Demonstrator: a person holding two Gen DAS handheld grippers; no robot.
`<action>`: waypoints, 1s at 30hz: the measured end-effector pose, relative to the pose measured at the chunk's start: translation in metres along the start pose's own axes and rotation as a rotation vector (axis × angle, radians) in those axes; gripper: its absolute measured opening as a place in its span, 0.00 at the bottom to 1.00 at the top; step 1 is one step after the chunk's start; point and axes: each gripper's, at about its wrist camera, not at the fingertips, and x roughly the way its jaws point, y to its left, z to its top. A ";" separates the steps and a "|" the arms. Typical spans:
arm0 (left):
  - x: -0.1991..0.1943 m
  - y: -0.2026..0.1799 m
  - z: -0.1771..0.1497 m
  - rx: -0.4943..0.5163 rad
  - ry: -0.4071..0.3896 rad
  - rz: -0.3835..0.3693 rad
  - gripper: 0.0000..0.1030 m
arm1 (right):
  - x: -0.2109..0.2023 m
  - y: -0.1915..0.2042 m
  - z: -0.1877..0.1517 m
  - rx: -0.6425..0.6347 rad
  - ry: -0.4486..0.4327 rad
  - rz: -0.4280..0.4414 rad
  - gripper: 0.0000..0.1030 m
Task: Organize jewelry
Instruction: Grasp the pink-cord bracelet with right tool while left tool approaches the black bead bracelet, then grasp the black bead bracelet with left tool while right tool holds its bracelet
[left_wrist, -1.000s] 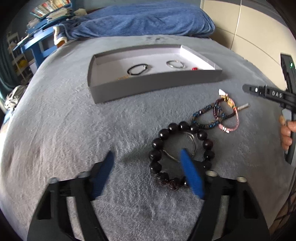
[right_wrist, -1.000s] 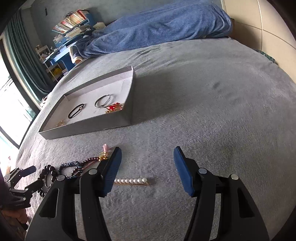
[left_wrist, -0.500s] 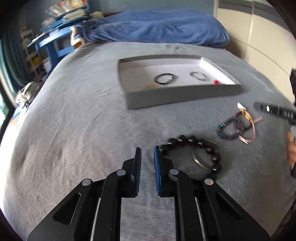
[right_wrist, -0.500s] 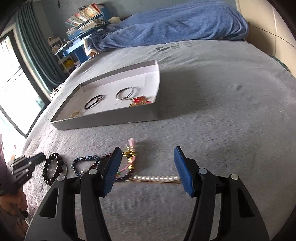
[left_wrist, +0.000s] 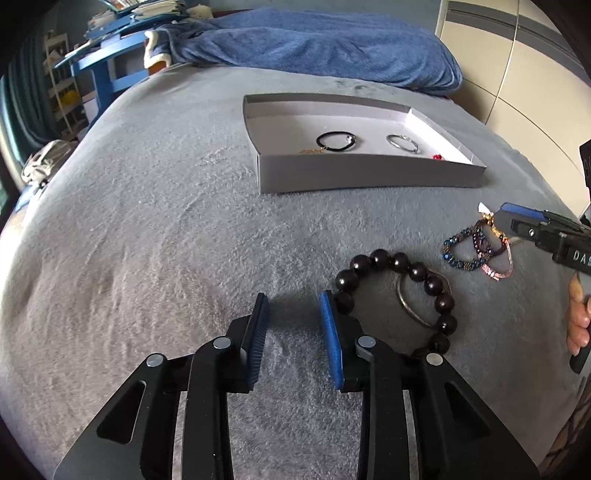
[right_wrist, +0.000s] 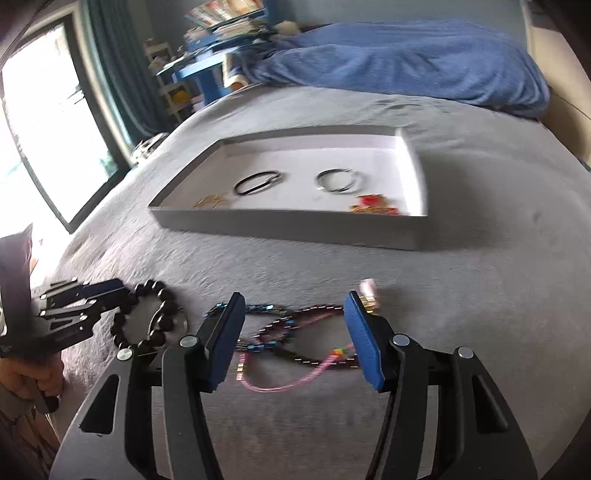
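Hovering parted beside the dark bead bracelet (left_wrist: 397, 299) on the grey blanket (left_wrist: 147, 258), left gripper (left_wrist: 293, 314), right gripper (right_wrist: 295, 328) spread wide over tangled thin bracelets (right_wrist: 291, 332), grey tray (left_wrist: 369, 177) beyond holding rings.

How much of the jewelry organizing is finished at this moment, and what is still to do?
Partly done. The gray tray already holds a black hair tie, a silver ring, a gold chain and a red charm. Nothing is in hand: the left gripper and right gripper are open. The dark bead bracelet and the tangled thin bracelets remain on the blanket.
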 end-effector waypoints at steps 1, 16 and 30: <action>0.000 0.001 0.002 -0.002 0.001 -0.003 0.30 | 0.005 0.003 -0.001 -0.013 0.019 -0.007 0.42; 0.009 -0.011 0.006 0.063 -0.004 0.006 0.69 | 0.010 0.011 -0.007 -0.046 0.029 -0.005 0.07; -0.020 -0.022 -0.002 0.073 -0.041 -0.020 0.64 | 0.013 0.006 -0.005 -0.016 0.049 0.006 0.07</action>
